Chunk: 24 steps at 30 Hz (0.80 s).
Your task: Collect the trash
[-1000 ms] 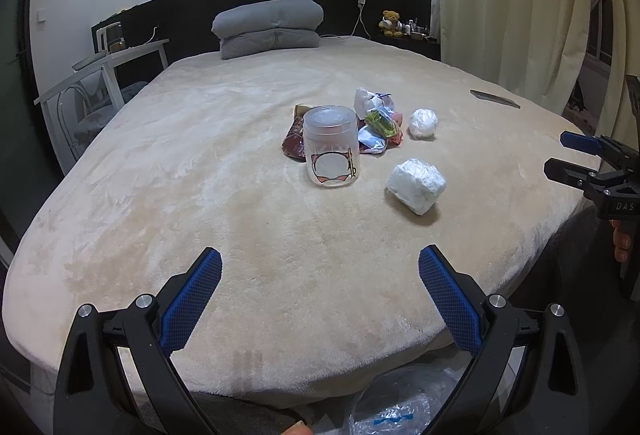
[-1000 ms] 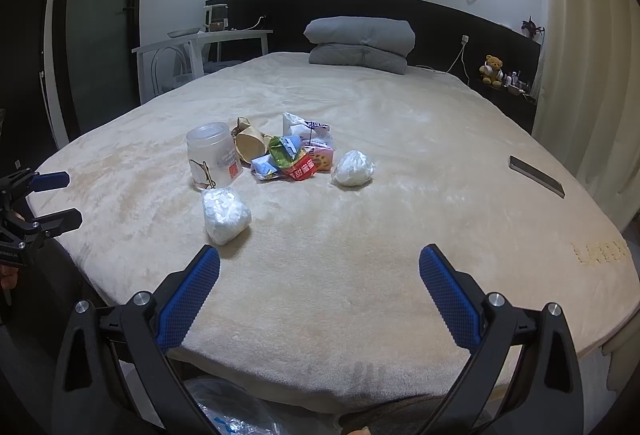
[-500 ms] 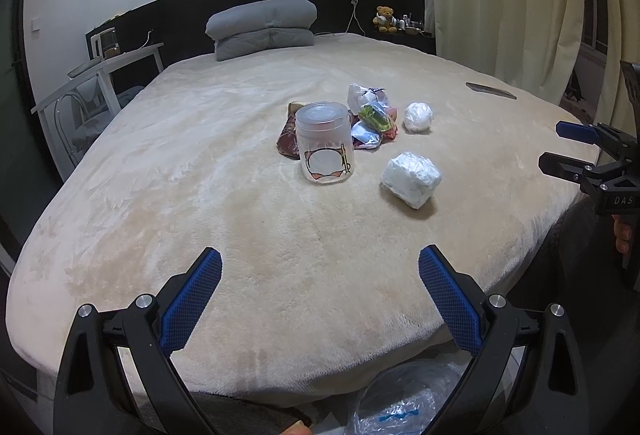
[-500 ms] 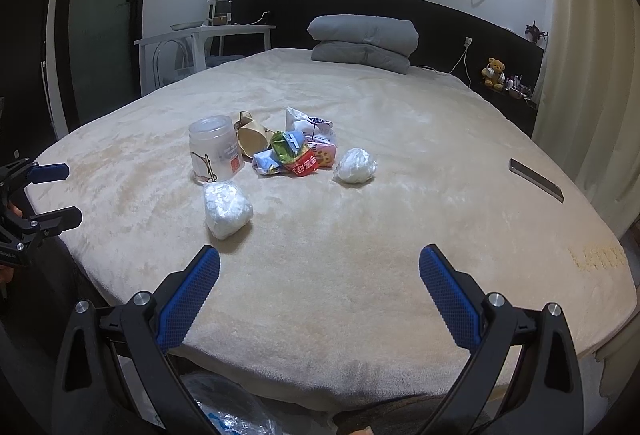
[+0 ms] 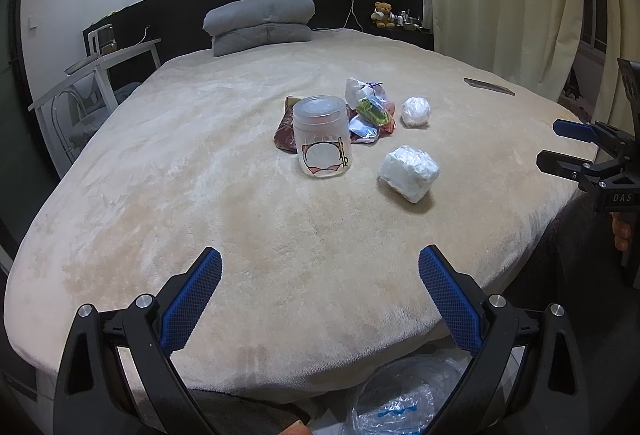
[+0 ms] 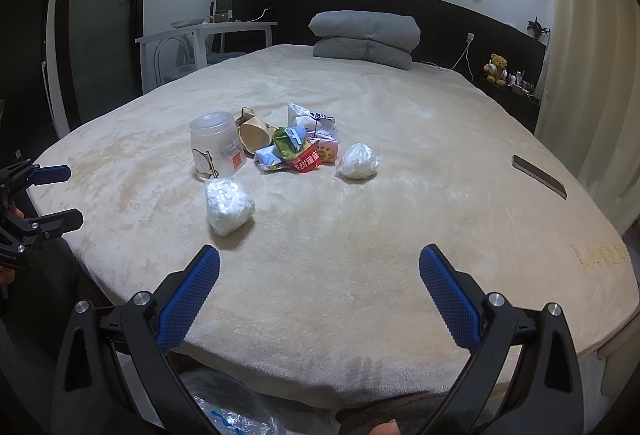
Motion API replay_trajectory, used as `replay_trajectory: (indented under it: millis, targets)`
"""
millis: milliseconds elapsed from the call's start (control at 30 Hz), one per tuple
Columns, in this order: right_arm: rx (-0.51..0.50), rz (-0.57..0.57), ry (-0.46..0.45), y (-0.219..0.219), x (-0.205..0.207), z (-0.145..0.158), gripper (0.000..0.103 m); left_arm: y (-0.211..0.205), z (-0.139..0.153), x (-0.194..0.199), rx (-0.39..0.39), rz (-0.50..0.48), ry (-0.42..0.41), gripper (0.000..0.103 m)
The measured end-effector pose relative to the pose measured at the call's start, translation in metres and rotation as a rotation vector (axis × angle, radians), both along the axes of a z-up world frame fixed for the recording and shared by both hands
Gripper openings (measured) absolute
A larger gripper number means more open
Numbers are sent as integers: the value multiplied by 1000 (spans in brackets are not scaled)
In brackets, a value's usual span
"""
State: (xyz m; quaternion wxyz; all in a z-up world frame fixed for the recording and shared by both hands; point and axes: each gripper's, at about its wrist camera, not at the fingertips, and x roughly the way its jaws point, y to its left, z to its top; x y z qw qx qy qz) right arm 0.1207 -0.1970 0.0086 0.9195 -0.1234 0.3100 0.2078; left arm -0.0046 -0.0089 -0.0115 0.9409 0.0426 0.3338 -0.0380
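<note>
Both my tools hang at the foot edge of the bed (image 5: pixel 200 163), and I take the frosted plastic jar (image 5: pixel 322 141) as my marker. My left tool (image 5: pixel 320 287) has its blue pads wide apart and holds nothing; my right tool (image 6: pixel 320 289) is spread just as wide and is equally empty. Below them, off the bed's edge, a clear plastic bag (image 5: pixel 404 399) lies crumpled, and I judge it to be where the trash goes.

Nothing is collected yet. Nearest to me, in front of the jar and a little to its right, lies a white wad wrapped in clear film (image 6: pixel 229 205). It looks light and soft, so it should squash under the pads; the film may be slippery, so I would close across its middle, not on a loose corner.

The jar stands upright with its lid on. It looks rigid and smooth, possibly empty and easy to tip on the plush blanket; I would grip it across the body below the lid.

Just behind and to the right of the jar sits a heap of snack wrappers (image 6: pixel 298 147) with a brown paper cone (image 6: pixel 253 131) touching the jar. These are thin and crinkly, best pinched one at a time. Right of the heap rests a second white wad (image 6: pixel 358 167).

Far right of the jar, well apart, lies a dark phone (image 6: pixel 539 175), which I judge is not trash.
</note>
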Motion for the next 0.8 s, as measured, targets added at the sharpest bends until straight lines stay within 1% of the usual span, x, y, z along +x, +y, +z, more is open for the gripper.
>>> replay_trajectory:
  millis: [233,300,433,600,700,800]
  targets:
    - [-22,13,22,8,2,-4,99,-2,-7,3,1,-19,39,97]
    - [-11,21,32,11,4,-5,99,-1,-10,4,-12,-15,43,97]
    - [3,38,60,19,9,-11,99,-1,-18,9,-13,-1,58,97]
    - [26,58,64,31,19,-19,99,2,-27,18,-41,-6,68,97]
    - [22,82,88,41,29,-28,99,6,-30,25,-56,-8,73,97]
    - [21,99,119,48,40,-35,99,12,-34,35,-93,-5,82,97]
